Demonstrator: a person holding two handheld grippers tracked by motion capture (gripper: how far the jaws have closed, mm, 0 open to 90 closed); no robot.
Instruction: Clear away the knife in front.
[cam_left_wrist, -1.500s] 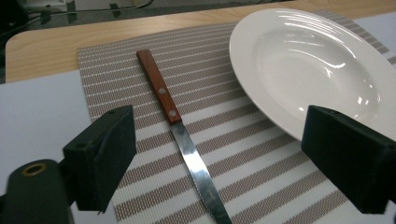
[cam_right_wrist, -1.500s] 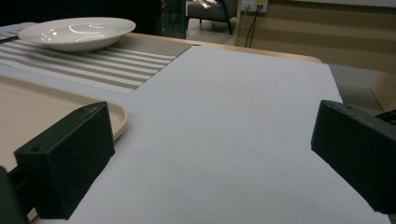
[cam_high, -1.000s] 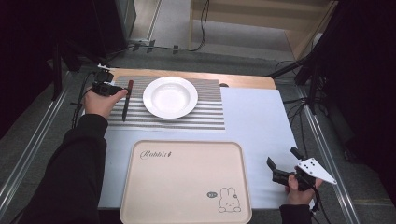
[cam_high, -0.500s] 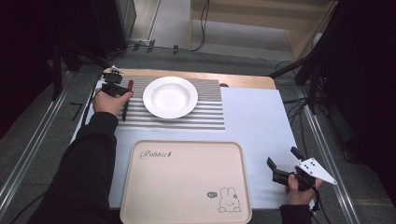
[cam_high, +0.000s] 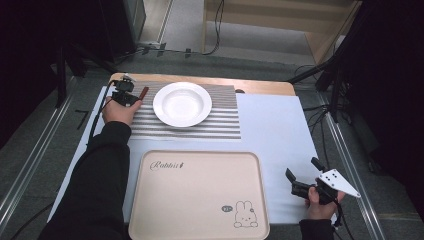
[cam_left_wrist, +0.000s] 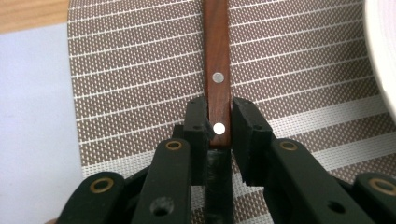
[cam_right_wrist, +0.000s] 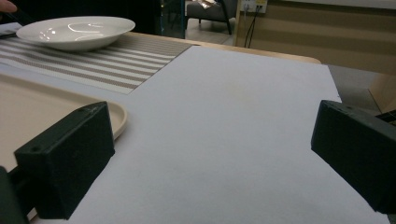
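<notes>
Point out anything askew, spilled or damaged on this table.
Nothing stands out. The plate sits upright and clean on the striped mat, the tray lies square and bare, and the wooden-handled utensil lies flat between the left gripper pads.

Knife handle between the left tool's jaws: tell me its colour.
Reddish-brown wood with two silver rivets; the handle shows best in the left gripper view, lying on the striped mat.

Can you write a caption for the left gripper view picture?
Left gripper, jaws just closing, clasps a wooden-handled utensil on the striped placemat.
</notes>
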